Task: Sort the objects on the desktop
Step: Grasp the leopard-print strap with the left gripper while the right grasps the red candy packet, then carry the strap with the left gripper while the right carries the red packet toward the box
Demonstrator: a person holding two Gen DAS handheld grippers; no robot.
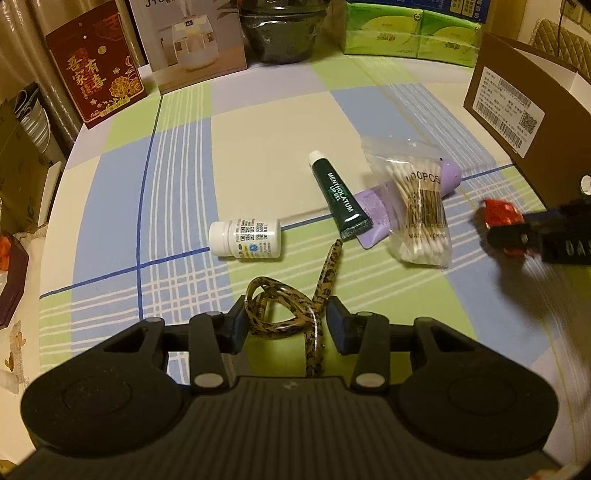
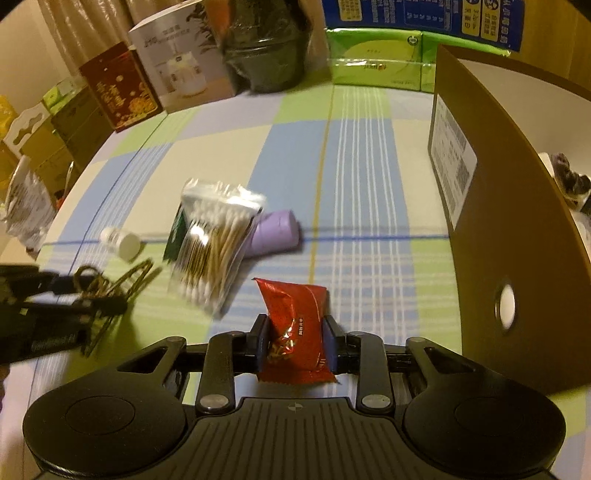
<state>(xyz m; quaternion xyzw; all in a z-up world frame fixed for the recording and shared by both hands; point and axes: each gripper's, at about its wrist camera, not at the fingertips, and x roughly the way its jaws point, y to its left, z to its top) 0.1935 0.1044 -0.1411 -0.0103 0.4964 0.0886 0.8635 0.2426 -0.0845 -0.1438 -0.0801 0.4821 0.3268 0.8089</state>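
Note:
My left gripper (image 1: pixel 286 317) has its jaws open around a leopard-print hair band (image 1: pixel 295 306) lying on the checked tablecloth (image 1: pixel 177 177); the pads do not press it. My right gripper (image 2: pixel 297 341) is shut on a red snack packet (image 2: pixel 295 325), seen blurred at the right of the left wrist view (image 1: pixel 502 225). On the cloth lie a white pill bottle (image 1: pixel 245 240), a green Mentholatum lip gel tube (image 1: pixel 340 195), a bag of cotton swabs (image 1: pixel 421 206) and a purple tube (image 1: pixel 376 218) partly under the bag.
A brown cardboard box (image 2: pixel 491 229) stands open at the right. At the back stand a red gift box (image 1: pixel 98 74), a white product box (image 1: pixel 192 40), a dark pot (image 1: pixel 284 33) and green tissue packs (image 1: pixel 410 33). Clutter lies beyond the table's left edge.

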